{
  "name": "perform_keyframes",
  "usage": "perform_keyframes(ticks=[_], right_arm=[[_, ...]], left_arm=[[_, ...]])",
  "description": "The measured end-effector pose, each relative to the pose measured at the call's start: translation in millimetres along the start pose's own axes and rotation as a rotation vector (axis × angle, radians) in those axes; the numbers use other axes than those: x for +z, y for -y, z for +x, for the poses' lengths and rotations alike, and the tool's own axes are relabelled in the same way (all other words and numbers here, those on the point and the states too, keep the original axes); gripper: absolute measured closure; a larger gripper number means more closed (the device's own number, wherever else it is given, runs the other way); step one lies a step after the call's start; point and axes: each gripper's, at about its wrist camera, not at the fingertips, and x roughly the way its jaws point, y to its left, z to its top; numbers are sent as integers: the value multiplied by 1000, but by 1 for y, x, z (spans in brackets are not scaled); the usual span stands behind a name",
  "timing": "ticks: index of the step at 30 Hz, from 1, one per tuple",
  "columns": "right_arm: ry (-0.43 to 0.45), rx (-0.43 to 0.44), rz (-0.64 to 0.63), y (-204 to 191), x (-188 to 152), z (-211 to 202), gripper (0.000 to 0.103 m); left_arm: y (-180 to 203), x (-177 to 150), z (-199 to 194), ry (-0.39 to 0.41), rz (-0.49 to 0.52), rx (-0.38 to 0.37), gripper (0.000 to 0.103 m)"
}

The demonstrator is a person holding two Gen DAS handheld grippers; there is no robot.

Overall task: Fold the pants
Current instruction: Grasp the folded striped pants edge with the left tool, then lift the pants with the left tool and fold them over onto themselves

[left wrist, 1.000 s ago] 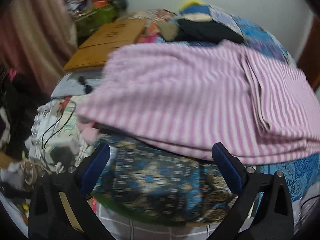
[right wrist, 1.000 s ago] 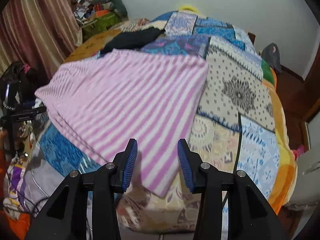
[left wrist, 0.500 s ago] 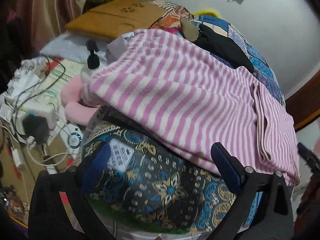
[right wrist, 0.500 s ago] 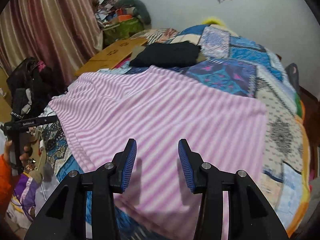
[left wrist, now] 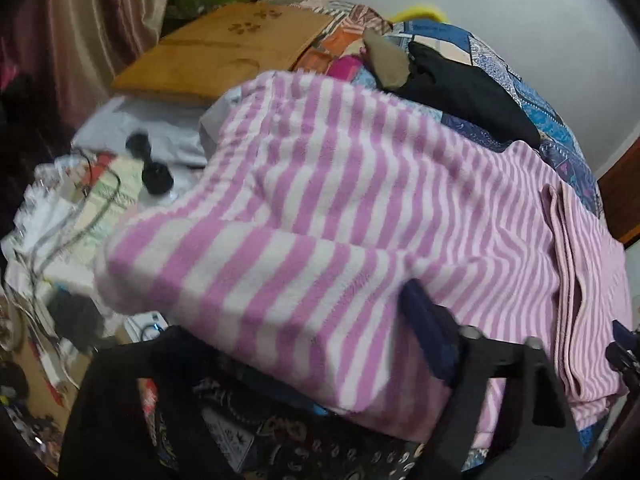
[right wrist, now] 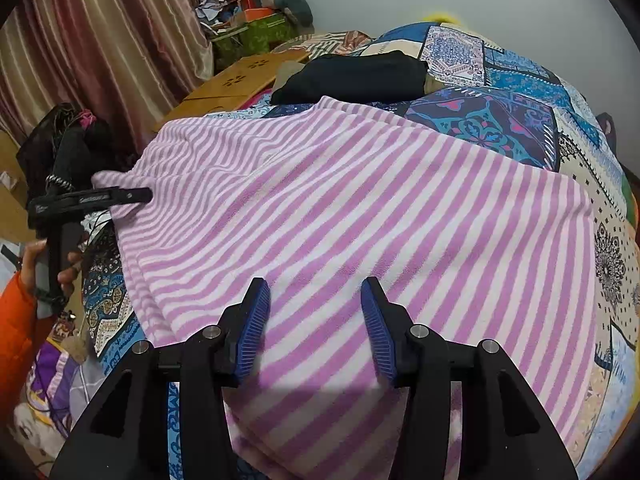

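The pink and white striped pants [right wrist: 352,216] lie spread over the patchwork bed, also seen in the left wrist view [left wrist: 360,200]. My left gripper [left wrist: 304,336] is at the pants' left edge; the cloth drapes over its left finger and lies between the jaws, with the right blue pad [left wrist: 428,340] visible. In the right wrist view the left gripper [right wrist: 132,196] meets a lifted corner of the pants. My right gripper [right wrist: 316,320] is open, hovering just above the near part of the pants, empty.
A folded black garment [right wrist: 352,76] lies beyond the pants. A wooden lap desk [left wrist: 224,52] sits at the bed's far left. Cables and chargers [left wrist: 72,216] clutter the floor at the left. The patchwork bedspread [right wrist: 520,120] extends to the right.
My left gripper moved forward into the pants' left edge and the cloth now lies over it, lifted. My right gripper moved closer over the pants and stayed open.
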Motion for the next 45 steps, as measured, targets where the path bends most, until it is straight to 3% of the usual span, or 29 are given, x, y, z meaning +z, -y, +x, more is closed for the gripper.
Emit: perform_keyframes(ticks=[2, 4, 9, 20, 25, 31, 35, 41, 43, 45], right_arm=[[1, 3, 8, 1, 1, 1, 58], [2, 9, 20, 2, 2, 0, 58], [8, 22, 59, 8, 2, -8, 58], [65, -107, 159, 65, -27, -69, 58], [15, -138, 205, 98, -56, -74, 58], [47, -87, 211, 108, -67, -81, 58], [73, -85, 247, 120, -76, -94, 58], [94, -126, 317, 144, -98, -118, 58], [100, -140, 330, 148, -102, -124, 58], [106, -143, 338, 149, -106, -130, 58]], left_arm=[[9, 1, -7, 26, 46, 18, 69], [19, 3, -17, 55, 85, 34, 82], [41, 15, -50, 158, 162, 56, 85], [130, 49, -140, 360, 294, -85, 87], [195, 43, -168, 406, 398, -169, 87], [283, 7, -173, 375, 568, -257, 87], [332, -44, -153, 288, 706, -304, 87], [374, -124, -89, 68, 860, -287, 87], [377, -139, -73, 30, 861, -257, 87], [377, -143, -76, 61, 858, -250, 87]])
